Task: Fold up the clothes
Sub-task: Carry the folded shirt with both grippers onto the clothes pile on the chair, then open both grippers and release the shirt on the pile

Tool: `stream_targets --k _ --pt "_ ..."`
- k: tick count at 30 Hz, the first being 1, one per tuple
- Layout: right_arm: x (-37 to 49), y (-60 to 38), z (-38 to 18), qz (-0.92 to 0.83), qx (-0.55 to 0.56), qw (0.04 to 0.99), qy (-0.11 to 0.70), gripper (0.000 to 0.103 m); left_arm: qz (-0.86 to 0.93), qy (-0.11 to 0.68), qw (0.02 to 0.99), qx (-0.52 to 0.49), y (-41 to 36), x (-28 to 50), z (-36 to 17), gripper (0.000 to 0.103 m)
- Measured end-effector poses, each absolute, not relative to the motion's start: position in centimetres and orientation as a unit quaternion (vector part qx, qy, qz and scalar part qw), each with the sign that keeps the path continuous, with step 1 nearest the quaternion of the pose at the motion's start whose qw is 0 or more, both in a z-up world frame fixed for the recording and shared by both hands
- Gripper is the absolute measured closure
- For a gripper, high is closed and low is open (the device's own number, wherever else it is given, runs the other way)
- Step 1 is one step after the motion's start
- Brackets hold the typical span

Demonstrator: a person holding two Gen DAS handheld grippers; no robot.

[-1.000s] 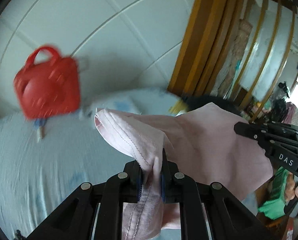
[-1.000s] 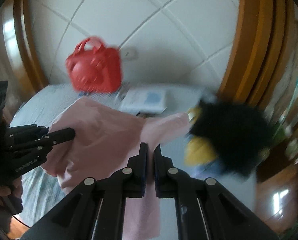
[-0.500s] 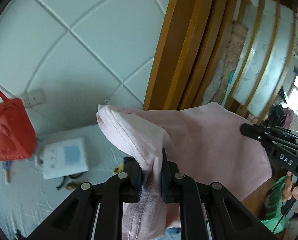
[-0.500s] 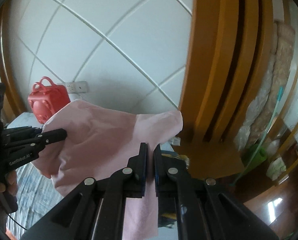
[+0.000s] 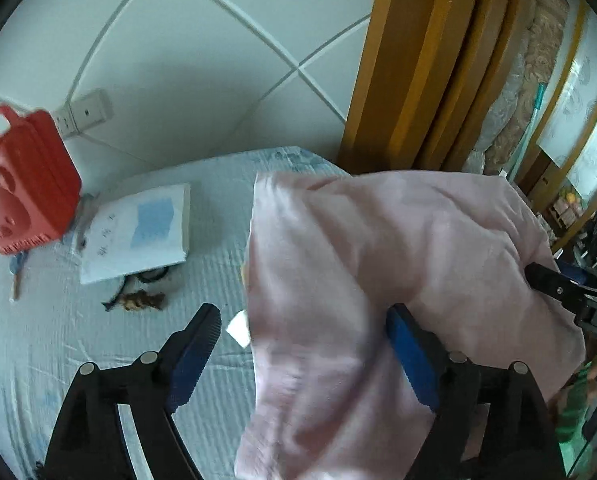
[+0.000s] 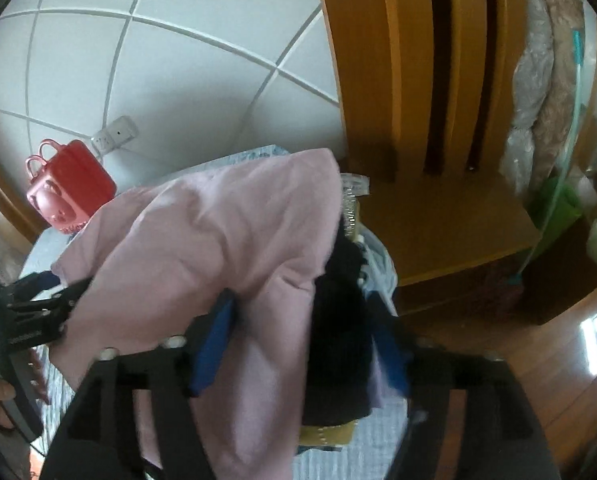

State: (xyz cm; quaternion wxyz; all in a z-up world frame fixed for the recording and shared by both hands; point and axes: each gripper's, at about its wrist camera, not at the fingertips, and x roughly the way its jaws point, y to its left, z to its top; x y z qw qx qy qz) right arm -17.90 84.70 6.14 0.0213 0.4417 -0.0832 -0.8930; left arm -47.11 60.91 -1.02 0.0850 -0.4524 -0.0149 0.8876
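Observation:
A pale pink garment (image 5: 378, 264) hangs loosely over the light blue bed sheet (image 5: 58, 340). My left gripper (image 5: 300, 318) has its jaws opening wide; the pink cloth falls between them and drapes against the right finger (image 5: 408, 356), unpinched. In the right wrist view the same pink garment (image 6: 226, 240) sags between the spreading jaws of my right gripper (image 6: 302, 332), whose blue pads (image 6: 212, 348) no longer clamp it. Each gripper shows at the edge of the other's view: the right gripper (image 5: 570, 292) and the left gripper (image 6: 38, 312), with a hand below it.
A red bag (image 5: 26, 184), a white booklet (image 5: 134, 232) and a small dark tie (image 5: 138, 300) lie on the bed by the tiled wall. A black garment (image 6: 338, 320) sits under the pink one. A wooden frame (image 6: 418, 80) and wooden floor (image 6: 538, 360) lie to the right.
Both grippers swung right and down over the bed, then let go: their jaws, shut on the pink garment before, now stand wide and the cloth slumps between them.

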Motion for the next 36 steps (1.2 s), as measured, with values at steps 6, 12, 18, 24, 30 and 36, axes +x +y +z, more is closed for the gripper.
stream_targets --k 6,12,18,24,30,36 --pt "-13.9 82.5 10.0 -0.925 0.378 0.008 -0.045 0.0 0.908 0.007 0.105 -0.406 61.0 -41.5 3.1 0.018" --pt "-9.4 78.6 9.4 -0.934 0.357 -0.012 -0.006 0.0 0.927 0.045 0.092 -0.36 62.8 -35.9 3.5 0.018" --pt "-6.3 77.1 7.7 -0.929 0.369 -0.025 -0.011 0.0 0.914 0.014 0.12 -0.388 62.6 -33.8 2.2 0.018" --pt "-4.3 77.2 6.9 -0.926 0.376 -0.033 -0.02 0.0 0.909 0.025 0.125 -0.396 63.4 -32.4 1.4 0.018" --pt "-4.2 77.9 6.7 -0.924 0.38 -0.038 -0.028 0.0 0.911 0.04 0.126 -0.391 64.2 -31.6 1.4 0.018" --pt "-4.5 77.9 6.7 -0.922 0.383 -0.038 -0.027 0.0 0.911 0.042 0.129 -0.39 64.3 -31.5 1.3 0.018"
